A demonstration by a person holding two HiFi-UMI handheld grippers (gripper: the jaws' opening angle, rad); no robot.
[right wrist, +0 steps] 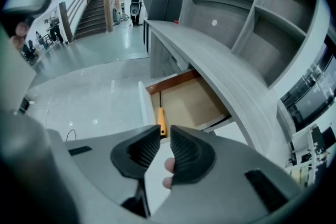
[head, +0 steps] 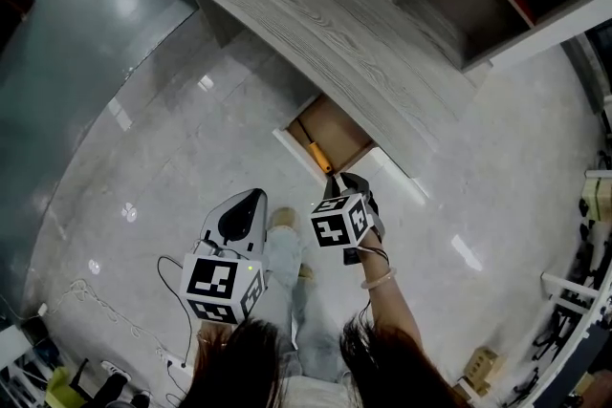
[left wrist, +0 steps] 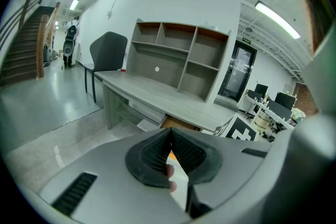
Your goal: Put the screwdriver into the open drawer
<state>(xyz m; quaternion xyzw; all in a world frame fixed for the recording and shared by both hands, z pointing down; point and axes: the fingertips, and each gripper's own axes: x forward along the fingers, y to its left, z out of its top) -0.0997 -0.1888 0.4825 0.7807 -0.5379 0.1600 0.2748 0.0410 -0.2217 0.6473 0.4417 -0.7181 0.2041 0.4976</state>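
Observation:
The screwdriver (head: 317, 155), with an orange handle, lies inside the open drawer (head: 337, 127) along its front panel. In the right gripper view the screwdriver (right wrist: 161, 119) shows just beyond the jaw tips, resting on the brown drawer (right wrist: 191, 102) bottom. My right gripper (head: 352, 179) hovers just in front of the drawer. The right gripper (right wrist: 164, 131) has its jaws a little apart, with nothing between them. My left gripper (head: 251, 196) hangs lower left over the floor, away from the drawer. The left gripper (left wrist: 170, 131) has its jaw tips touching and holds nothing.
A long grey wooden desk (head: 316, 5) runs above the drawer, with a shelf unit (left wrist: 178, 60) on it and a dark chair (left wrist: 107, 52) at its far end. The person's shoe (head: 282, 219) stands on the glossy floor. A white cable (head: 143, 330) trails at lower left.

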